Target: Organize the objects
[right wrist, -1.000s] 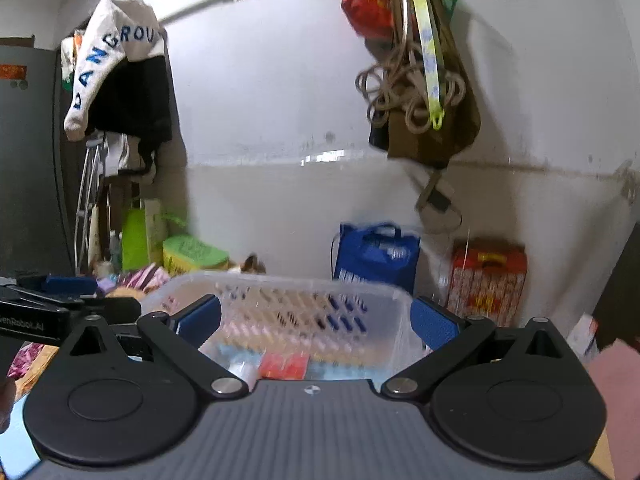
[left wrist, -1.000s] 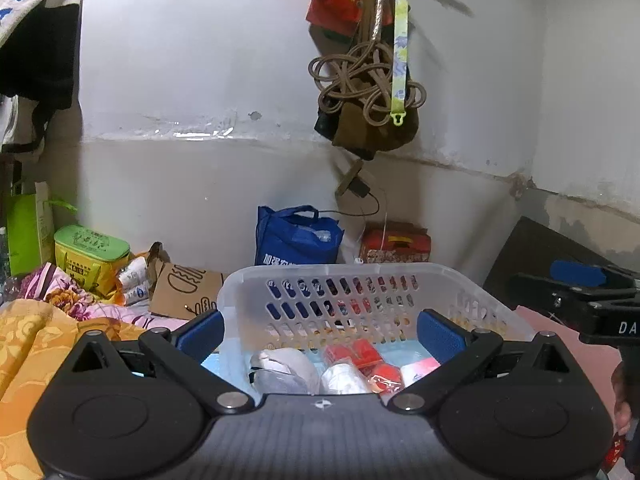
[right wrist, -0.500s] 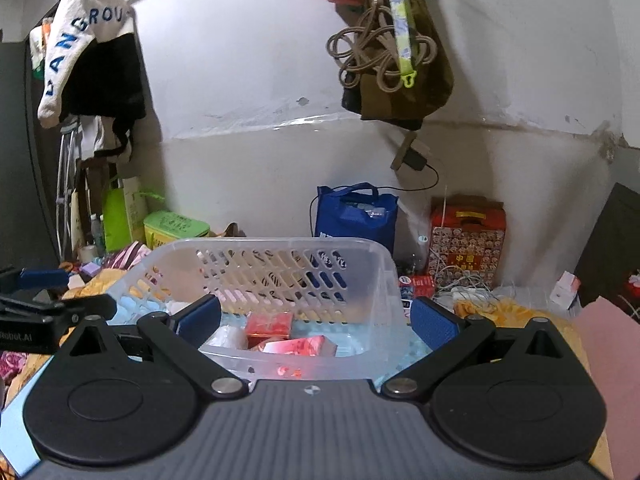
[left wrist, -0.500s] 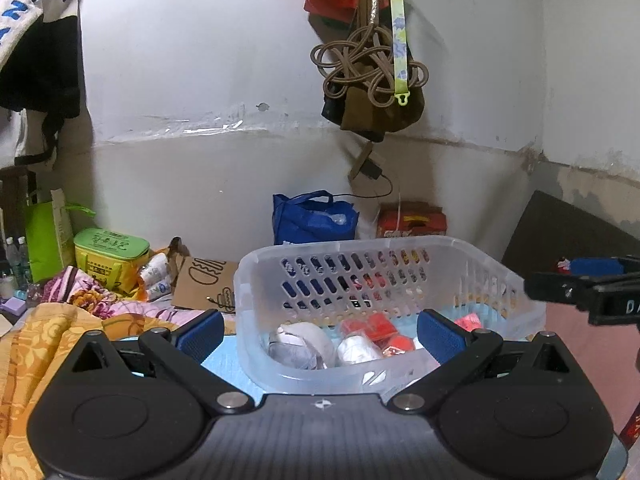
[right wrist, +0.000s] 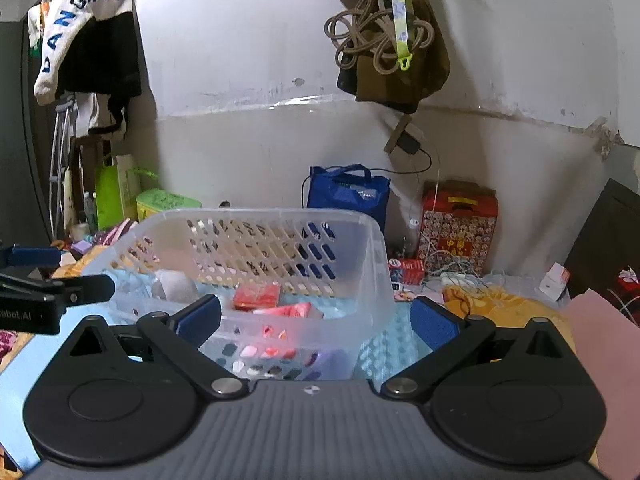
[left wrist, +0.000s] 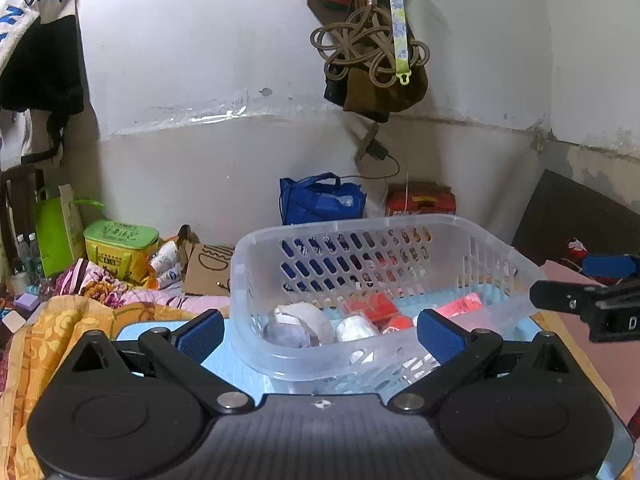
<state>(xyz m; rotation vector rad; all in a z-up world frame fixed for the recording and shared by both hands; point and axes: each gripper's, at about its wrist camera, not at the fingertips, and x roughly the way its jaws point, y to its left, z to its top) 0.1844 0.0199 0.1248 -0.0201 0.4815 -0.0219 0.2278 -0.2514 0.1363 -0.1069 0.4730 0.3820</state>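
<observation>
Since the earlier frames both cameras sit higher and further back, so the clear plastic basket (left wrist: 360,280) shows more of its inside and the near rim now lies below the fingertips. The left gripper (left wrist: 320,330) has its jaws spread wide with nothing between them, straddling the basket's near left corner; the right gripper (right wrist: 316,318) is likewise wide open and empty at the near right corner. The basket rests on the light blue mat (right wrist: 384,340), holding white tape rolls (left wrist: 304,320) and red packets (right wrist: 256,296). Bare mat lies to each side of the basket, with an orange blanket (left wrist: 52,320) at the left edge
</observation>
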